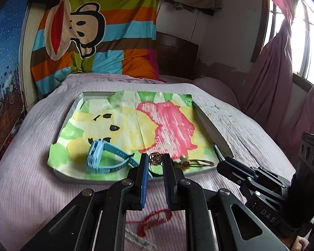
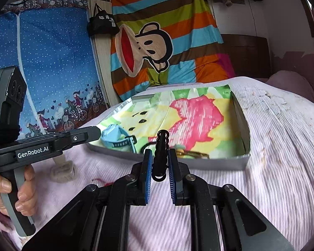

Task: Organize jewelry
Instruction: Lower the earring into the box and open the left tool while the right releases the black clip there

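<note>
A: Status on the jewelry sort?

B: Partway. The shallow grey tray lined with a green, yellow and pink painted paper (image 1: 123, 113) sits on the bed, ahead of both tools. Inside it, ahead-left of the left hand-held gripper (image 1: 155, 163), lies a light blue plastic wristwatch (image 1: 98, 156). Just past its tips there's a small gold openwork bead (image 1: 155, 159), and to the right of that a thin gold-brown piece (image 1: 198, 163) near the tray's front edge, too blurred to identify.

A: What are the tools holding?

B: Right hand-held gripper (image 2: 160, 161) is pinching a black coiled spiral hair tie (image 2: 161, 146), which stands upright between the pads, short of the tray's front wall. The left one's jaws are nearly together. The gold bead sits right at the tips, but I can't tell whether it's pinched or just behind them.

A: What's left?

B: Outside the tray, on the pink ribbed bedspread (image 1: 31, 188): a red string bracelet (image 1: 155, 219) under the left tool, and a pale braided cord (image 1: 138, 240) beside it, nearer the camera. My read: the hair tie still has to go in, then those two. The person's hand (image 2: 16, 190) grips the left handle.
</note>
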Motion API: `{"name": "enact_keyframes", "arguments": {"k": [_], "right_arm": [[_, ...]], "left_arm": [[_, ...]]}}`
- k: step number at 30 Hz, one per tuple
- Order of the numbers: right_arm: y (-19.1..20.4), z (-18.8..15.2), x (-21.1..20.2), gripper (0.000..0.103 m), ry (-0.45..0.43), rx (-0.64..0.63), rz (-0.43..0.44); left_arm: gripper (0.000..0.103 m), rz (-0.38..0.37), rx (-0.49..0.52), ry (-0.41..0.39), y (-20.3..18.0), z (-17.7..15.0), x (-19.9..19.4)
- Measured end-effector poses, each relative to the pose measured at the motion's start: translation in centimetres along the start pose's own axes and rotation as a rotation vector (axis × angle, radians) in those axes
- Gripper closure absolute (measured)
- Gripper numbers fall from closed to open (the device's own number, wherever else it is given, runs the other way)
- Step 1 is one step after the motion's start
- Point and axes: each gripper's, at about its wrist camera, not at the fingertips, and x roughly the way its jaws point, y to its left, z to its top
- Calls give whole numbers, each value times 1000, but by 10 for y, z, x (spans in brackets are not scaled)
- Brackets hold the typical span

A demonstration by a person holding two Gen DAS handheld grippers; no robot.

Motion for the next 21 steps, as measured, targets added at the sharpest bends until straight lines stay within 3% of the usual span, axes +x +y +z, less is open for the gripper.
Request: {"name": "enact_keyframes", "arguments": {"k": [6, 13, 18, 21], "right_arm": [[-12, 33, 46, 90, 80, 25, -41], [-24, 23, 95, 90, 250, 25, -78], [-31, 20, 105, 90, 278, 60, -75], [-30, 22, 112, 90, 305, 44, -79]], "left_arm": [[90, -5, -89, 88, 9, 13, 42], [90, -6, -92, 210, 1, 5, 79], [90, -14, -116, 274, 4, -2, 95], [90, -26, -123, 272, 6, -3, 97]]}}
